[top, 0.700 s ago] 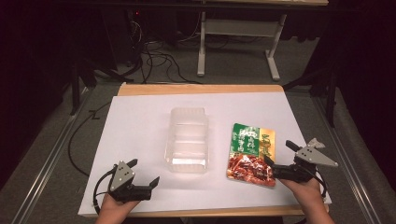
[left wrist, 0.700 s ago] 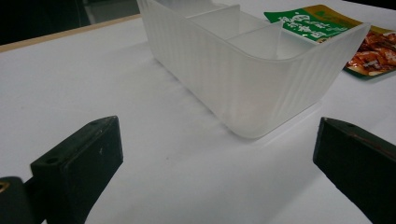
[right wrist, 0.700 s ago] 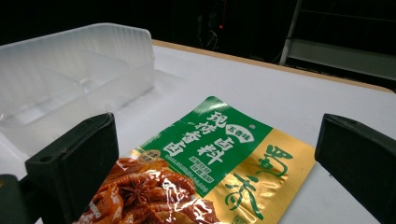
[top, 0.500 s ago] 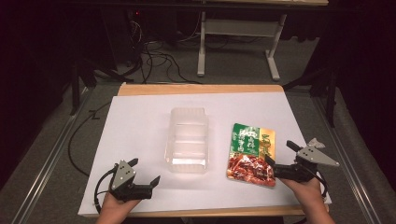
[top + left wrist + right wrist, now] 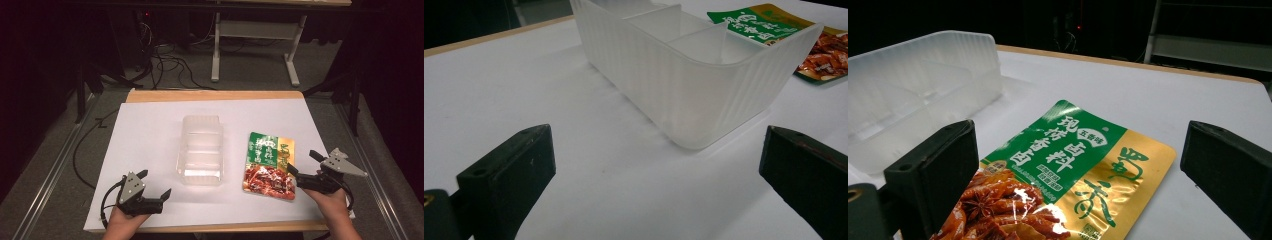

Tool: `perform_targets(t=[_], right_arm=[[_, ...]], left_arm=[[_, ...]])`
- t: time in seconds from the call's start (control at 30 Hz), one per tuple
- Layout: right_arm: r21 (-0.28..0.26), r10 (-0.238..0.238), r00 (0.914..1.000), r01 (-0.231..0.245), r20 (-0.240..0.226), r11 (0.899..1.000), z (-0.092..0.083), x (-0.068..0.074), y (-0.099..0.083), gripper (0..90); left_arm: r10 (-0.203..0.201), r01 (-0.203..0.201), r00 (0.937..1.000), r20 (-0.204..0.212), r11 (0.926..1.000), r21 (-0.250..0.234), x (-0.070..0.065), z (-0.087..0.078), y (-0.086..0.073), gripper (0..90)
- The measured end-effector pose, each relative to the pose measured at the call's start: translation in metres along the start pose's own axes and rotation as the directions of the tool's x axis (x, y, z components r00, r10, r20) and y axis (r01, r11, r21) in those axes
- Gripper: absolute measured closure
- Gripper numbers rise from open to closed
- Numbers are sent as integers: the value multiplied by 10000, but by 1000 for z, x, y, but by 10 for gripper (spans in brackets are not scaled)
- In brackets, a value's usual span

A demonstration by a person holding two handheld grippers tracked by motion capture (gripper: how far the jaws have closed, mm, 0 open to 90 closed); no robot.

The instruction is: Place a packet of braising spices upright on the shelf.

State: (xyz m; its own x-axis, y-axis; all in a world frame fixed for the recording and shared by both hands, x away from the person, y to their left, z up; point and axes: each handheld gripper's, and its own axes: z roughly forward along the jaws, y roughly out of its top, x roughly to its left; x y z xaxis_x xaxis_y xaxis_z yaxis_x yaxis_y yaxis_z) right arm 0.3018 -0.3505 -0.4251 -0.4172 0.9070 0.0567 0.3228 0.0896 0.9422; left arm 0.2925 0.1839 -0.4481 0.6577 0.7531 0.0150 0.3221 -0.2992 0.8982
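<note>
A clear plastic divided container (image 5: 201,149) stands mid-table on the white sheet; its near corner fills the upper half of the left gripper view (image 5: 704,75). A green, gold and red food pouch (image 5: 269,165) lies flat to its right, close up in the right gripper view (image 5: 1063,175). My left gripper (image 5: 154,184) rests near the front left edge, open and empty, pointing at the container (image 5: 918,95). My right gripper (image 5: 303,162) sits at the pouch's right edge, open, its jaws wide apart above the pouch without touching it.
The white sheet covers a wooden table (image 5: 215,95) with a bare strip at the back. Cables (image 5: 165,65) and a metal frame (image 5: 255,35) lie on the dark floor beyond. Rails run along both table sides.
</note>
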Motion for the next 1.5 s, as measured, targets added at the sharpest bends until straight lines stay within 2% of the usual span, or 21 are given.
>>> perform_targets(t=[0.2, 0.4, 0.57, 0.67, 0.7, 0.83, 0.87, 0.9, 1.07, 1.13, 1.23, 1.37, 1.5], right_arm=[[63, -42, 9999, 41, 107, 10000, 0, -2, -1, 44], [354, 76, 9996, -85, 254, 9993, 6, -6, -4, 59], [931, 342, 9988, -372, 339, 9950, 21, -12, -5, 79], [1071, 568, 9978, -603, 354, 9924, 29, -14, -4, 89], [1282, 825, 9960, -861, 328, 9880, 39, -17, -5, 94], [1783, 849, 9952, -924, 497, 9796, 57, -24, -7, 107], [1783, 849, 9952, -924, 497, 9796, 57, -24, -7, 107], [1899, 1014, 9928, -1119, 644, 9754, 63, -28, -8, 107], [1806, 1090, 9899, -1239, 902, 9757, 70, -36, -7, 140], [1734, 1167, 9878, -1334, 1029, 9758, 78, -43, -5, 153], [1997, 1541, 9838, -1698, 916, 9650, 88, -52, -4, 154], [1929, 1865, 9780, -2016, 936, 9603, 96, -62, -3, 161], [2096, 2345, 9666, -2517, 1036, 9448, 104, -73, -2, 172]], left_arm=[[-21, 21, 10000, -6, 10000, -14, 0, -1, 0, 19], [34, -34, 10000, 78, 10000, 60, -1, 1, 0, 19], [59, -60, 9999, 90, 10000, 70, -1, 2, 0, 19], [19, -19, 10000, 81, 10000, 57, -1, 2, 0, 19], [-19, 18, 10000, 67, 10000, 58, -1, 3, -1, 19], [-27, 27, 10000, 40, 10000, 64, -1, 3, -1, 19], [-27, 27, 10000, 40, 10000, 64, -1, 3, -1, 19], [-27, 27, 10000, 39, 10000, 76, -1, 3, -1, 19], [-42, 42, 10000, 6, 9999, 102, -1, 3, -1, 20], [-12, 12, 10000, 7, 10000, 98, -1, 3, -1, 19], [-17, 17, 10000, -4, 10000, 85, -1, 2, -1, 19], [-23, 23, 10000, 5, 9999, 104, 0, 2, -2, 20], [-17, 17, 10000, -1, 9999, 137, 0, 2, -2, 19]])
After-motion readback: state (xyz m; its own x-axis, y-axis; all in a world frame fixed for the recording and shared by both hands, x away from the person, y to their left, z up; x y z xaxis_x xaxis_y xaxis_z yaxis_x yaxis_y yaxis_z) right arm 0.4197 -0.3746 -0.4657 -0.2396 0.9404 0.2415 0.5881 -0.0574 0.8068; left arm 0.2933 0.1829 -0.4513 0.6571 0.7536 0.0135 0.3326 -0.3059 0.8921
